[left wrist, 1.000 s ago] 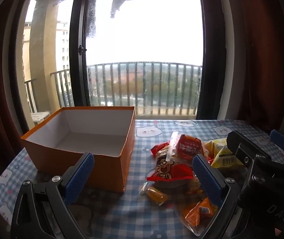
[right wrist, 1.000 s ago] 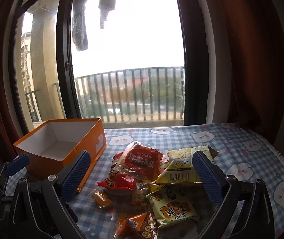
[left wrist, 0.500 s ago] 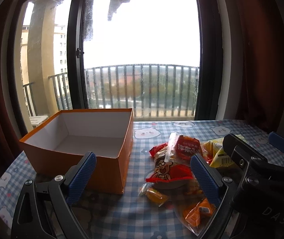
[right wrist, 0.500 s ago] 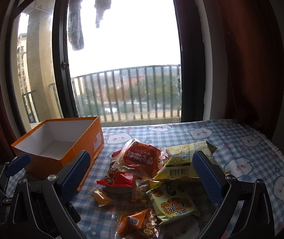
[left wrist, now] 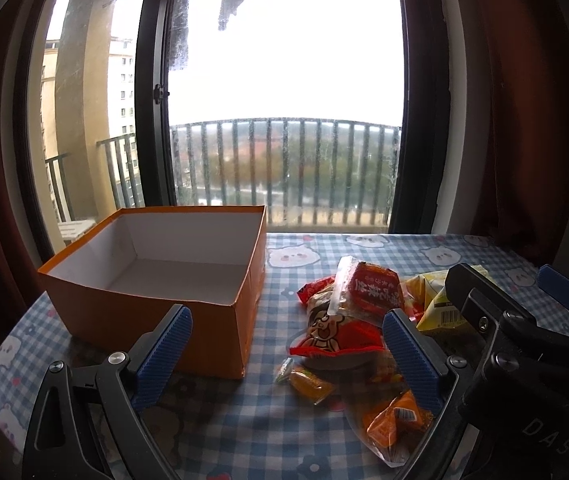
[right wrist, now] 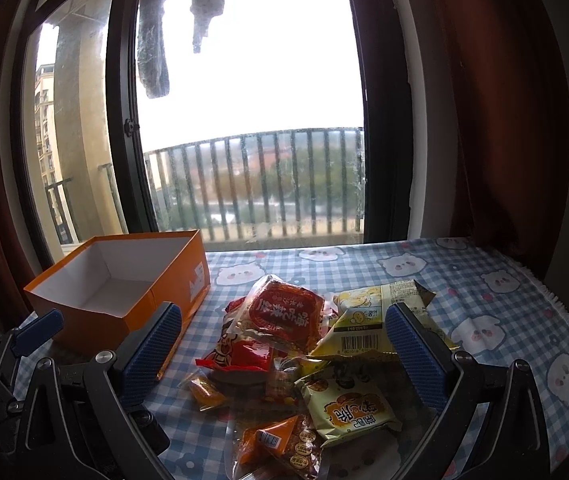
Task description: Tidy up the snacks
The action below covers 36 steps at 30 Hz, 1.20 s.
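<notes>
My left hand-held gripper (left wrist: 286, 354) cuts off at the bottom edge, its handle out of frame, and its right finger (left wrist: 412, 354) covers part of the snack pile (left wrist: 348, 320). My right hand-held gripper (right wrist: 284, 354) shows only as dark arms in the left view, blocking the yellow packet (left wrist: 434, 308). The orange box (left wrist: 164, 276) hides its near inner wall. In the right view, the clear bag (right wrist: 280, 444) runs off the bottom edge. Print on the wrappers is too small to read.
</notes>
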Each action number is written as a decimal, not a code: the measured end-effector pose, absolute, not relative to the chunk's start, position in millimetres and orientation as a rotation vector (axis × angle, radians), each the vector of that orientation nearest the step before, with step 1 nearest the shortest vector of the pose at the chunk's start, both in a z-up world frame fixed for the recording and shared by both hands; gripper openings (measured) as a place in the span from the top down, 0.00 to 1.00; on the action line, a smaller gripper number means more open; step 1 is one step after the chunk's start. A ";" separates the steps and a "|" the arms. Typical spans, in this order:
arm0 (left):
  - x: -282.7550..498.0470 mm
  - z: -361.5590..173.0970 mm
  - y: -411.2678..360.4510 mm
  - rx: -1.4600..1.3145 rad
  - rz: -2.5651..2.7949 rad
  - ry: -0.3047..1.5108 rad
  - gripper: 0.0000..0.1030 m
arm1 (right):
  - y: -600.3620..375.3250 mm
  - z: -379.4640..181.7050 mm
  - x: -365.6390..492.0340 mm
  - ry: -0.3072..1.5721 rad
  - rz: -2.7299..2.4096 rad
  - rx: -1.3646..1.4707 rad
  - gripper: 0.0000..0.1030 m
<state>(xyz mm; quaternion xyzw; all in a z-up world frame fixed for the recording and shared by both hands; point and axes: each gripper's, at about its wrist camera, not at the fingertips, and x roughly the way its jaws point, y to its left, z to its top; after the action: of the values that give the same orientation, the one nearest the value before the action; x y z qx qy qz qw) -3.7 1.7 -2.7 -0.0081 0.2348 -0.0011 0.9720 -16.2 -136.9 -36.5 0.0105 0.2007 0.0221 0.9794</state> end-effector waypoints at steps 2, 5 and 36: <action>-5.4 -2.0 1.2 -0.011 -0.004 0.459 0.06 | -136.3 -36.3 -16.4 0.400 0.039 0.016 0.01; -7.0 -1.2 1.7 -0.015 -0.002 0.442 0.06 | -136.5 -35.3 -17.8 0.391 0.050 0.017 0.01; -11.1 -2.0 0.5 -0.011 -0.003 0.428 0.06 | -133.8 -33.6 -21.6 0.365 0.035 0.016 0.04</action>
<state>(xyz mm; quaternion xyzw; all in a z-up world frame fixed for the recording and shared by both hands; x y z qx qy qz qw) -11.1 0.5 -2.0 -0.0055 0.2126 -0.0014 0.9771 -21.6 -133.8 -33.6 0.0078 0.1813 0.0174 0.9832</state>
